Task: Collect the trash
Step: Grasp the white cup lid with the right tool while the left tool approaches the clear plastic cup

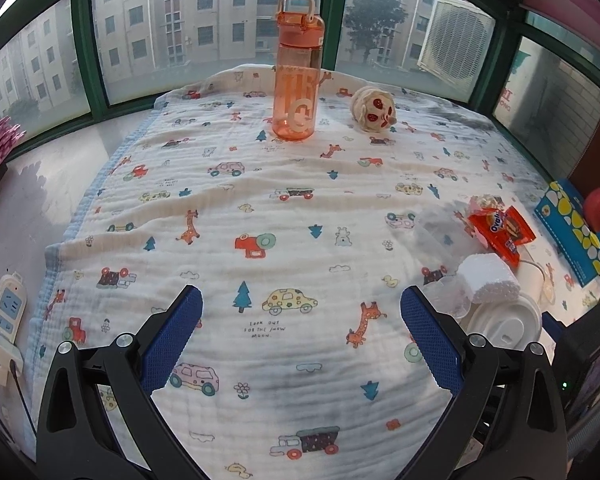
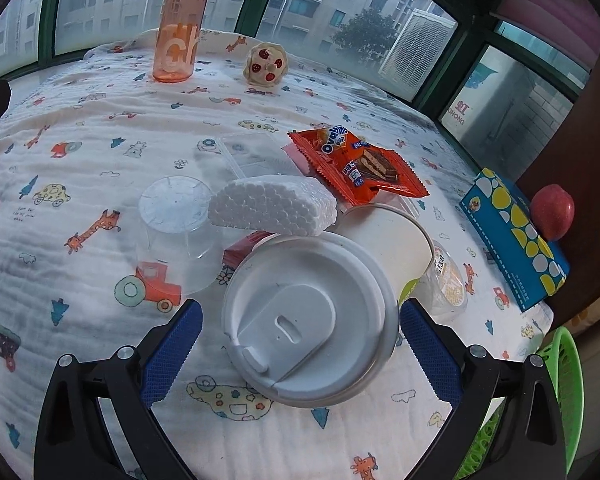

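Observation:
A pile of trash lies on the patterned cloth [image 2: 100, 152]. In the right wrist view my right gripper [image 2: 300, 324] is open, its blue pads on either side of a white cup lid [image 2: 300, 328]. Behind the lid lie a white foam block [image 2: 272, 206], a clear plastic cup [image 2: 176, 224] on its side, a paper cup [image 2: 392, 240], a clear tray [image 2: 256, 156] and an orange Ovaltine wrapper [image 2: 360, 164]. In the left wrist view my left gripper [image 1: 300, 312] is open and empty over bare cloth; the pile [image 1: 496, 280] lies to its right.
An orange water bottle [image 2: 180, 28] and a round cream toy [image 2: 266, 62] stand at the back. A blue tissue box [image 2: 516, 236] and a red apple [image 2: 552, 212] sit at the right edge. A green basket [image 2: 560, 392] is at lower right. A power strip [image 1: 4, 320] lies left of the cloth.

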